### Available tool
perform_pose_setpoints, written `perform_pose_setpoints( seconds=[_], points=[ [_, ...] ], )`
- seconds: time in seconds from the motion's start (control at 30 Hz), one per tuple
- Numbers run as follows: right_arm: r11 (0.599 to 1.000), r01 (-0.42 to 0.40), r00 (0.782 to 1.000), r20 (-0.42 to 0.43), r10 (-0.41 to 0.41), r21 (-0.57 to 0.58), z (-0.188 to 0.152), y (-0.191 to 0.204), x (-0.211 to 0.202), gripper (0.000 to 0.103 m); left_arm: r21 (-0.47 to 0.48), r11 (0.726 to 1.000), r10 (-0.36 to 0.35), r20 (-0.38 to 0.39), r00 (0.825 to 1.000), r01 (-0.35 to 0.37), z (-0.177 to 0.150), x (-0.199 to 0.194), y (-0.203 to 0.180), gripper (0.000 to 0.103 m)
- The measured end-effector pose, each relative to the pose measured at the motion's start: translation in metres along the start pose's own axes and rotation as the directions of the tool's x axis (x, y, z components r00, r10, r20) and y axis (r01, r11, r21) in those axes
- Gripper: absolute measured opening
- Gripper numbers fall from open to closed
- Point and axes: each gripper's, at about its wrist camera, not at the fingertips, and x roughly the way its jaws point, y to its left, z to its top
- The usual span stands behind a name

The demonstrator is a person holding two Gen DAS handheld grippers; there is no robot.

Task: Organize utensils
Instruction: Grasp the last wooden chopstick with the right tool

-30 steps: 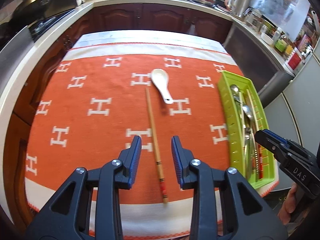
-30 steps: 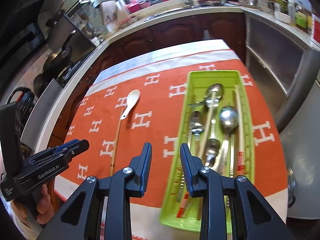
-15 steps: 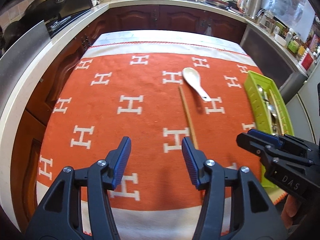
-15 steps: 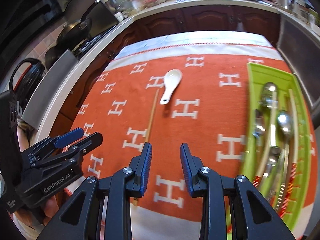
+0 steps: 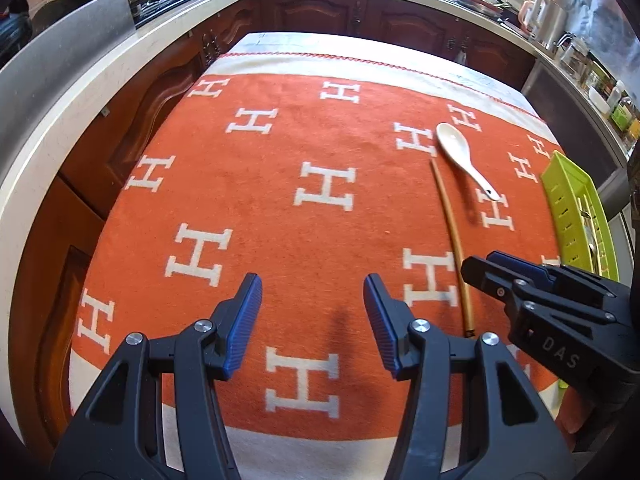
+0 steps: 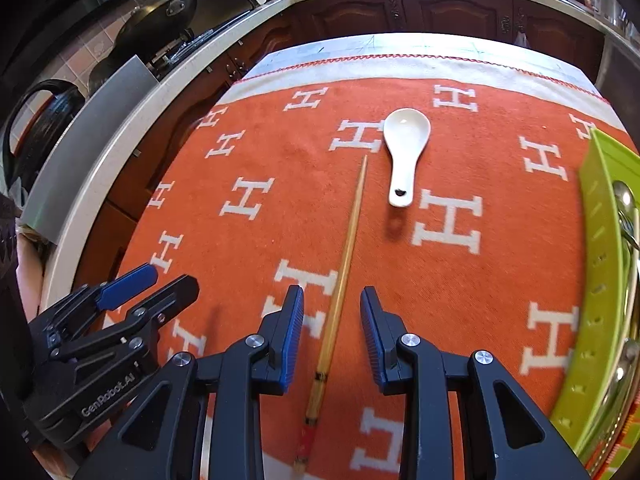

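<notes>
A single wooden chopstick (image 6: 344, 276) with a red end lies lengthwise on the orange cloth; it also shows in the left wrist view (image 5: 452, 236). A white ceramic spoon (image 6: 404, 148) lies just right of its far tip, also in the left wrist view (image 5: 464, 160). A green utensil tray (image 6: 596, 280) with metal spoons sits at the right, also in the left wrist view (image 5: 576, 208). My right gripper (image 6: 331, 312) is open and empty, its jaws either side of the chopstick. My left gripper (image 5: 313, 300) is open and empty over bare cloth, left of the chopstick.
The orange cloth (image 5: 280, 168) with white H marks covers the table. Dark wood cabinets and a pale counter (image 5: 100, 92) ring it on the left and far side. Pans (image 6: 160, 20) stand on the stove at the far left.
Both grippers moved left. The right gripper went from over the green tray to over the chopstick. The left gripper's jaws widened and it left the chopstick.
</notes>
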Motion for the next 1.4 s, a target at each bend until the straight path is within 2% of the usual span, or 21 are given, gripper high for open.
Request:
perform_pose_setpoints(
  seconds=[0.17,0.2,0.37,0.5,0.6,0.93,1.07,1.2,1.4],
  points=[
    [0.999,0.035,0.999,-0.038,-0.035,-0.005,0.001,0.006,0.022,0.03,-0.012,1.0,-0.006,-0.011,1.0,0.005,0.0,0.007,0.006,0.05],
    [0.999,0.047,0.999,-0.013,-0.048,-0.018,0.0,0.008,0.023,0.031,-0.016,1.0,-0.007,-0.015,1.0,0.007,0.0,0.009,0.007,0.05],
    [0.993,0.102,0.995,0.008,-0.101,-0.067,-0.007,0.018,0.026,0.031,-0.024,1.0,-0.016,-0.029,0.999,0.016,-0.002,0.014,0.009,0.05],
    [0.985,0.155,0.988,0.03,-0.153,-0.083,-0.009,0.02,0.026,0.015,-0.017,1.0,-0.024,-0.034,0.999,0.023,-0.004,0.015,0.007,0.05],
    [0.988,0.144,0.989,0.03,-0.142,-0.05,-0.008,0.013,0.025,0.008,-0.011,1.0,-0.028,-0.034,0.999,0.028,-0.006,0.013,0.005,0.05],
    [0.998,0.054,0.998,0.007,-0.055,0.03,-0.007,-0.004,0.014,0.006,0.005,0.999,-0.033,-0.036,0.999,0.034,-0.007,0.004,-0.005,0.05],
    [0.999,0.019,0.998,0.052,-0.021,0.051,-0.005,-0.012,-0.01,0.006,0.011,0.998,-0.053,-0.041,0.998,0.054,-0.001,0.002,-0.013,0.05],
    [0.997,-0.005,0.994,0.112,-0.003,0.071,0.0,-0.023,-0.04,0.006,0.012,0.994,-0.107,-0.048,0.993,0.108,0.013,0.0,-0.025,0.05],
    [0.992,0.002,0.981,0.194,-0.027,0.127,0.01,-0.057,-0.082,0.006,0.042,0.985,-0.167,-0.04,0.985,0.169,0.047,0.003,-0.05,0.05]
  ],
)
